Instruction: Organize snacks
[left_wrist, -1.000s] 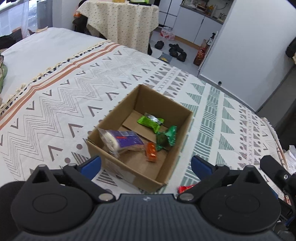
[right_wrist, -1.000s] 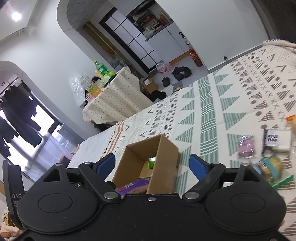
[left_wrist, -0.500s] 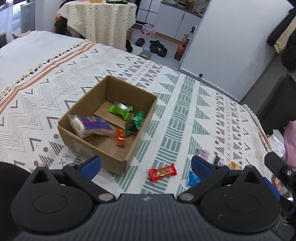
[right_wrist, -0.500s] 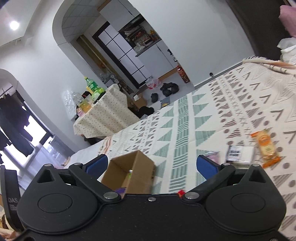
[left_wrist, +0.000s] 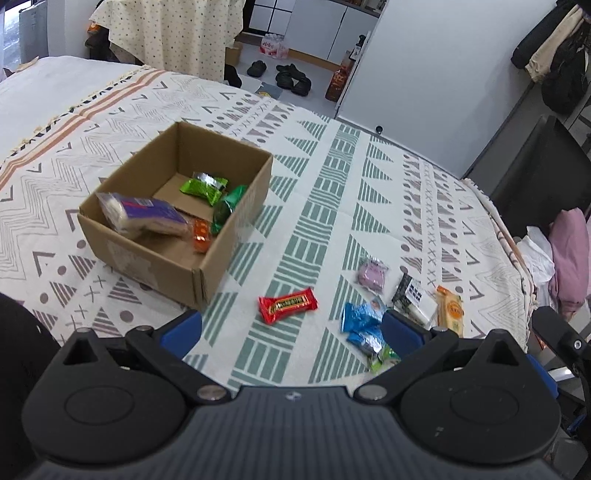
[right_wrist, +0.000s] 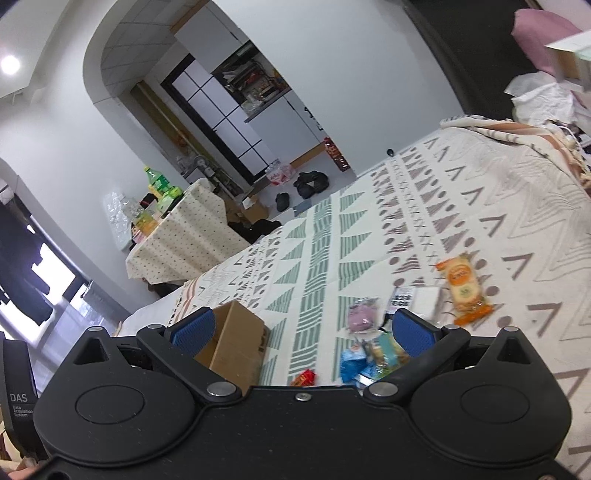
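Observation:
An open cardboard box sits on the patterned bedspread and holds a purple packet, green snacks and an orange one. Loose on the bed to its right lie a red bar, blue wrappers, a pink packet, a black-and-white packet and an orange packet. My left gripper is open and empty, just short of the red bar. My right gripper is open and empty above the same snacks; the box shows at its left finger.
The bed's right edge borders a black chair and pink fabric. A cloth-covered table stands beyond the bed's far side, with shoes on the floor. The striped bedspread lies bare between box and snacks.
Both grippers have swung right, away from the box. The loose snacks have come into view in both wrist views. Both grippers stay open.

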